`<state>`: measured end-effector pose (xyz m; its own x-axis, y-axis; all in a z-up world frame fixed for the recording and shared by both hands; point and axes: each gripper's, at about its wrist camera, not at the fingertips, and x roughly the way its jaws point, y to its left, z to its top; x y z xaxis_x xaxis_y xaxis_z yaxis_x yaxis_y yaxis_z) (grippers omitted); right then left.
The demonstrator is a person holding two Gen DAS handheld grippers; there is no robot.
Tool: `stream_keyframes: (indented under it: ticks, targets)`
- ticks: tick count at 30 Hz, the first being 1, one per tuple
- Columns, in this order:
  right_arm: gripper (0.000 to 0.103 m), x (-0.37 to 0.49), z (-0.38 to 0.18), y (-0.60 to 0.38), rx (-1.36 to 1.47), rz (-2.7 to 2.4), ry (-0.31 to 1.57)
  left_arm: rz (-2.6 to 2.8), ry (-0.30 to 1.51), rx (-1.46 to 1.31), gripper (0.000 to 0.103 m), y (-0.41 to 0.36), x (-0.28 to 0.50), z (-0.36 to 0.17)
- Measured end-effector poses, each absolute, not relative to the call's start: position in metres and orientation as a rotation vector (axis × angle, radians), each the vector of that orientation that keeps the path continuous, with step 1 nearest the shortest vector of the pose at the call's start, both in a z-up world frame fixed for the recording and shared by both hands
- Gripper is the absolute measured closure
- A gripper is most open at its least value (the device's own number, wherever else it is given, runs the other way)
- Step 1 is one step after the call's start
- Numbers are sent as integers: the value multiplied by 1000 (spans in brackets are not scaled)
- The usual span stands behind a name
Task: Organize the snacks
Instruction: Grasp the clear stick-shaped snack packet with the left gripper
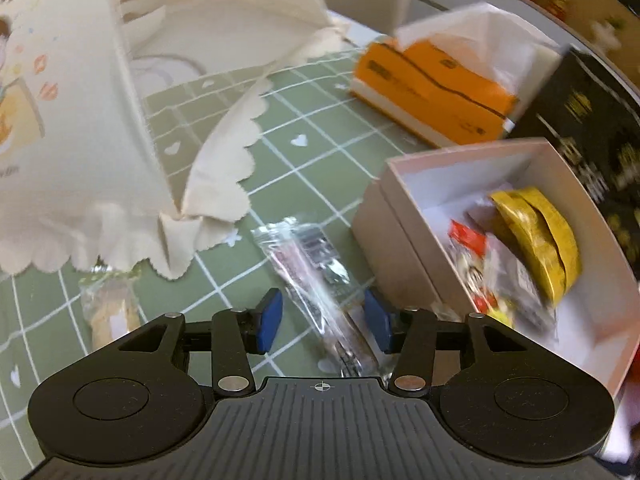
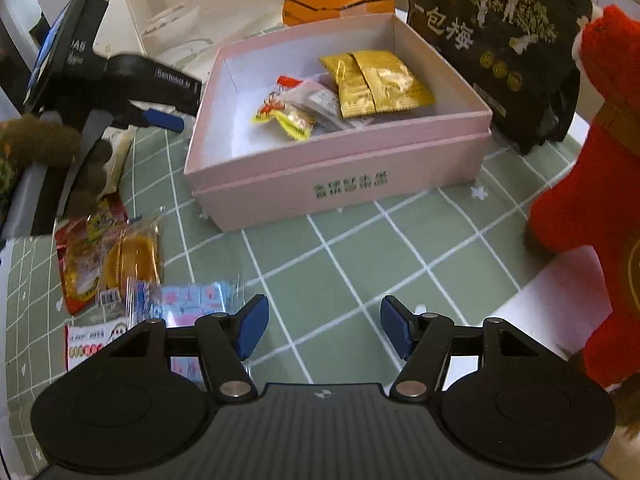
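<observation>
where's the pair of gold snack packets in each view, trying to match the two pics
Left wrist view: the gold packets are at the right, standing against the far side of the pink box.
Right wrist view: the gold packets are upper centre, lying flat in the box's far right part.
Shared landmark: the orange tissue pack behind the box, upper right in the left view and top centre in the right view.

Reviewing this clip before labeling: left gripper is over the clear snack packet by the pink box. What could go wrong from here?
1. The clear snack packet lies slantwise between the open left gripper; the pads may pinch only slippery film.
2. The pink box wall sits close beside the packet; one finger could nudge it.
</observation>
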<state>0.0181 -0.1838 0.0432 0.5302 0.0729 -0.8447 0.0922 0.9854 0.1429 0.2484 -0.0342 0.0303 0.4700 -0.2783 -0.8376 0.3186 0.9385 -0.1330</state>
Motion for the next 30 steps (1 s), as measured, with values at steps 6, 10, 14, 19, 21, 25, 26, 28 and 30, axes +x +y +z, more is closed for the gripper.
stream_keyframes:
  ticks: [6,10,14,19,21,25,26,28,30]
  targets:
    - [40,55,54,-175,124,8,948,-443,1005,188,54,-26,217,36]
    - [40,78,58,-161,98,56,931,-441,1037,144,55,3,200,37]
    - [40,89,55,-147,81,90,934,-457,1072,92,55,16,185,36]
    - [40,76,55,-147,94,104,935,-446,1032,67,57,10,184,44]
    - [40,69,51,-154,117,90,955,-447,1038,76,57,3,188,43]
    - [40,55,42,-171,159,61,1001,-427,1075,130,48,-13,193,31]
    - [40,52,41,-174,166,56,1007,-422,1072,140,50,-16,192,30]
    - [40,45,38,-178,173,51,1020,-420,1069,186,54,-23,187,30]
    - [40,41,37,-177,168,59,1027,-426,1065,194,56,-25,182,31]
